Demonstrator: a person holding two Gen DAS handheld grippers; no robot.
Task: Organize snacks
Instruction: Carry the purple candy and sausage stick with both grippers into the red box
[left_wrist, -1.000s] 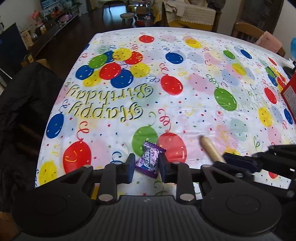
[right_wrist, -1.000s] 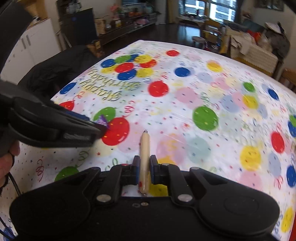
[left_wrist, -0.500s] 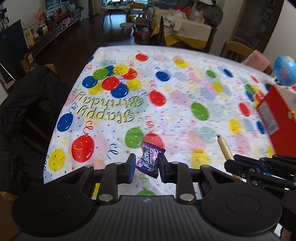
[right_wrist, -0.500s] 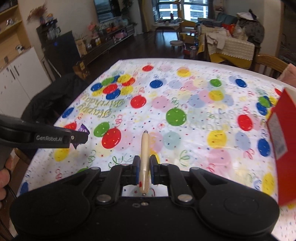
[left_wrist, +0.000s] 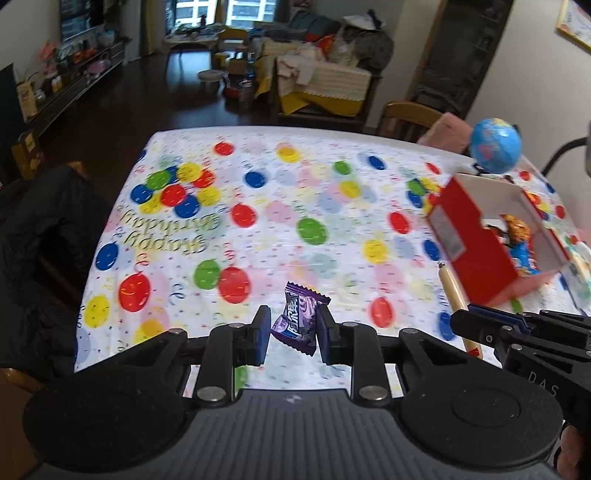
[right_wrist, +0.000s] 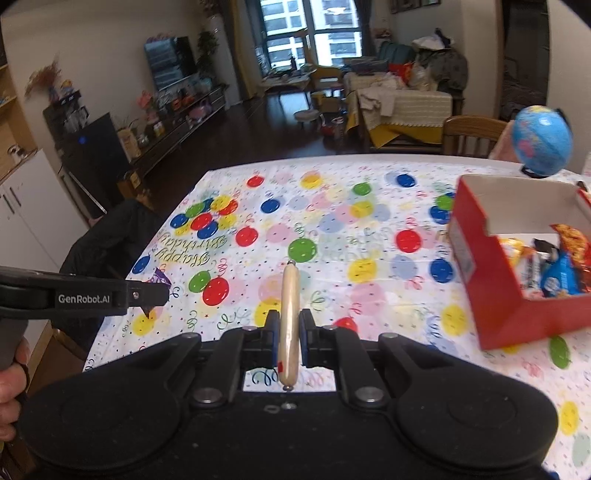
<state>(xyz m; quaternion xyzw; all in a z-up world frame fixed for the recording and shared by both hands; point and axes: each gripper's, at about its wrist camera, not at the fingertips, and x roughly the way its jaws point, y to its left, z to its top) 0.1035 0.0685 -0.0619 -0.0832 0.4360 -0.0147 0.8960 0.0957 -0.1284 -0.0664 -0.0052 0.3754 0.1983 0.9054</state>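
My left gripper (left_wrist: 291, 334) is shut on a purple wrapped candy (left_wrist: 298, 322), held above the balloon-print tablecloth (left_wrist: 280, 221). My right gripper (right_wrist: 289, 338) is shut on a tan sausage stick (right_wrist: 289, 314) that points forward between the pads. A red cardboard box (right_wrist: 498, 295) with a white inside stands on the table at the right and holds several snack packets (right_wrist: 554, 269). In the left wrist view the box (left_wrist: 476, 258) is at the right, with the sausage stick (left_wrist: 452, 291) and the right gripper (left_wrist: 480, 326) just in front of it. The left gripper (right_wrist: 155, 293) shows at the left of the right wrist view.
A blue globe (right_wrist: 543, 146) stands behind the box at the table's far right. A dark jacket (left_wrist: 33, 258) hangs over a chair at the table's left edge. A wooden chair (left_wrist: 410, 116) is at the far side. A hand (right_wrist: 11, 384) grips the left tool.
Both grippers have risen from the table with their snacks and swung to the right. The red box and the globe have come into view.
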